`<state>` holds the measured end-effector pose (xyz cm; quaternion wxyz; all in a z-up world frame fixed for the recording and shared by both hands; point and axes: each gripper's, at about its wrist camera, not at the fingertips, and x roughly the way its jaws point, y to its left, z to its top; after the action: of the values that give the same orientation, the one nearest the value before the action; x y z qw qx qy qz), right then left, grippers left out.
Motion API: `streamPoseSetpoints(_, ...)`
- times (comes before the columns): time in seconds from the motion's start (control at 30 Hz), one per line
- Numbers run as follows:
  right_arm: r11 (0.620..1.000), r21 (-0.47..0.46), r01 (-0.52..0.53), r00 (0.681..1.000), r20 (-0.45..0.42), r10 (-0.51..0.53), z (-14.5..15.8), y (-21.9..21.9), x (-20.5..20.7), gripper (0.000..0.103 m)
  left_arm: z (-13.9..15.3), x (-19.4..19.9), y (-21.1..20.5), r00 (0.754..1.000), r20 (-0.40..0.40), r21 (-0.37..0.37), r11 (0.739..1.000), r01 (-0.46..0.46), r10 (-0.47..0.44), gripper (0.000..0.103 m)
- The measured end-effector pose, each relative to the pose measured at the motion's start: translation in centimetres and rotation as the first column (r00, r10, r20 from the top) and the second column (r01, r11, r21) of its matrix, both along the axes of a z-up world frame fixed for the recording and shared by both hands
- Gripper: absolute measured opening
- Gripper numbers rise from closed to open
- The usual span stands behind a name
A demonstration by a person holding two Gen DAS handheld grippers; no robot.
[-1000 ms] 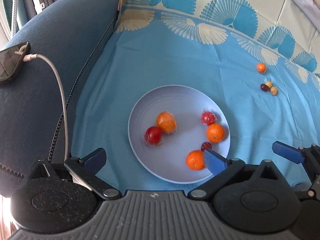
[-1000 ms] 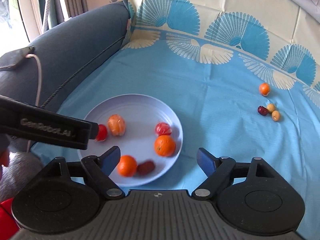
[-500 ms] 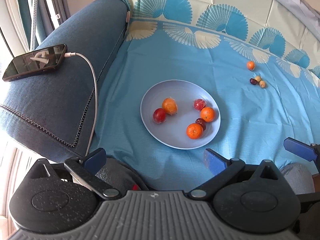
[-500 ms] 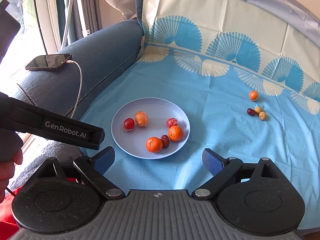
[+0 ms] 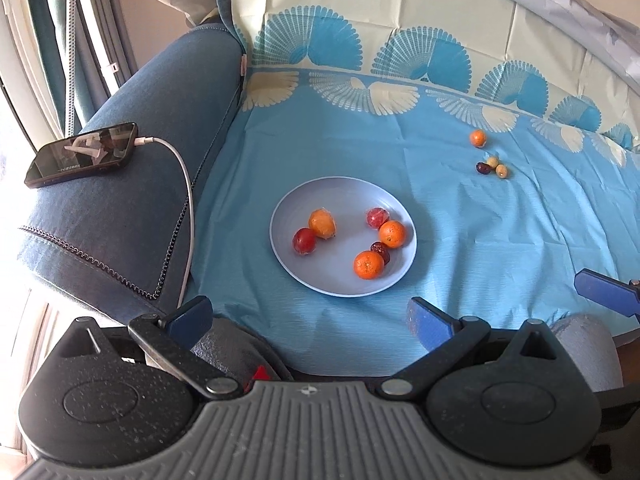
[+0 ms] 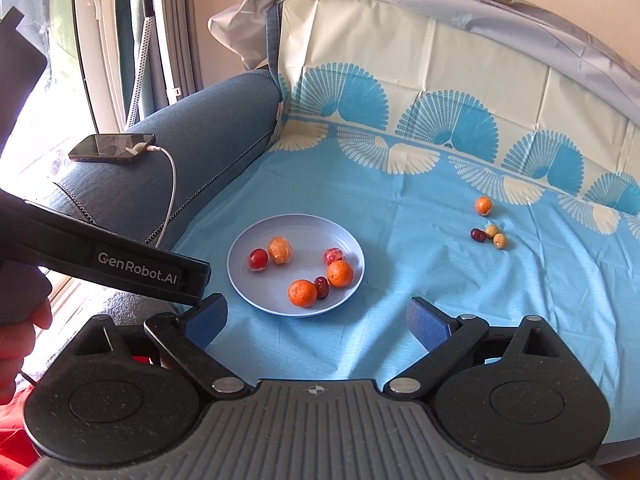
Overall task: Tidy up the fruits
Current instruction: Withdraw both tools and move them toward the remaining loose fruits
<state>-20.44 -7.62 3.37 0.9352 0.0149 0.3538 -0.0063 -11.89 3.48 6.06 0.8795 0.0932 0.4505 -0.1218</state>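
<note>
A pale blue plate (image 5: 340,276) (image 6: 304,232) lies on the blue patterned cloth and holds several fruits: two oranges (image 5: 368,265) (image 6: 303,293), a dark date (image 5: 380,251), wrapped orange and red pieces, and a red fruit (image 5: 304,240). Far right on the cloth lie a small orange (image 5: 478,138) (image 6: 483,205), a dark date (image 6: 477,235) and two pale fruits (image 6: 496,236). My left gripper (image 5: 308,318) hovers open and empty, well short of the plate. My right gripper (image 6: 316,318) is likewise wide open, empty and clear of the plate.
A phone (image 5: 82,154) on a white charging cable (image 5: 188,200) rests on the blue sofa arm (image 5: 132,216) at left. The cloth runs up the backrest behind. The left gripper's black body (image 6: 120,268) crosses the right wrist view at left, with a hand below it.
Both grippers have drawn back and upward from the plate, which now looks smaller and farther off. The fruits, blurred a second ago, now lie still. The right jaws spread slightly wider.
</note>
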Motion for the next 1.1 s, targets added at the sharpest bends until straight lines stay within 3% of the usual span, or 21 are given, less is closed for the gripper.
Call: streamPoseSetpoints(1.1, 0.997, 0.033, 0.074, 0.996, 0.049, -0.076, 0.6, -1.6, -2.3, 0.098, 1.2, -1.6, -0.9, 0.999, 0.049, 0.041, 0.999, 0.018, -0.02, 0.103)
